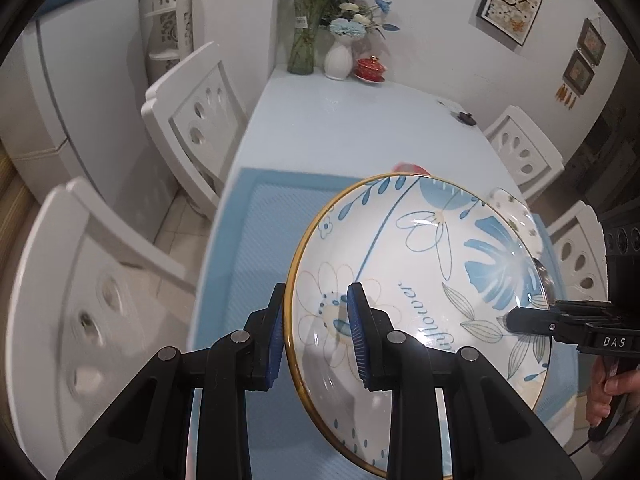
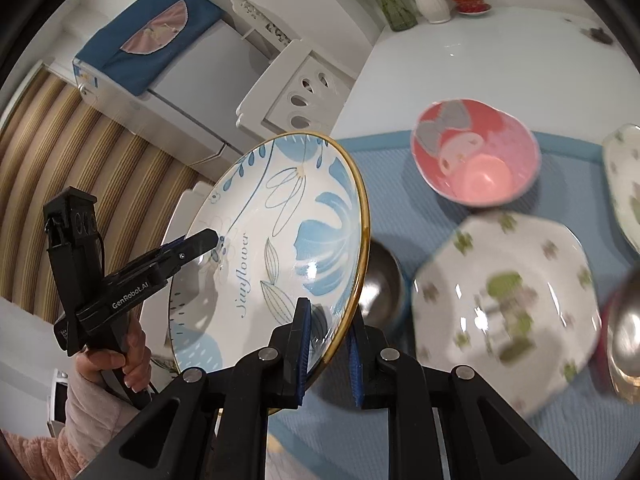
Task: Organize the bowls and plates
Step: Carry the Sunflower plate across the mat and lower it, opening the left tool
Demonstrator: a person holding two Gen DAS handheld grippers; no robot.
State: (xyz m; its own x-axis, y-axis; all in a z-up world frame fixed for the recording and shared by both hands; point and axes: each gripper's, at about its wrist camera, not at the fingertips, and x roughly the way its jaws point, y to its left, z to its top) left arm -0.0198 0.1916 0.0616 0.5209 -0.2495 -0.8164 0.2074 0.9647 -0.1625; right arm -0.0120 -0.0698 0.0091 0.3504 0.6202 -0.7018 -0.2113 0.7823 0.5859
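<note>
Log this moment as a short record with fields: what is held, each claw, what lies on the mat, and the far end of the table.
held item: sunflower plate, gold-rimmed, tilted, lifted above the blue mat
left claw: shut on the plate's rim
right claw: shut on the opposite rim
on the mat: pink bowl, white clover dish, blurred; a second clover dish at the picture's edge
metal bowls: one behind the plate, another at the right edge
far end of table: glass vase, white vase, red lidded cup

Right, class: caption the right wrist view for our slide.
Two hand-held grippers hold a blue-flowered plate above bowls on a blue mat.
</note>
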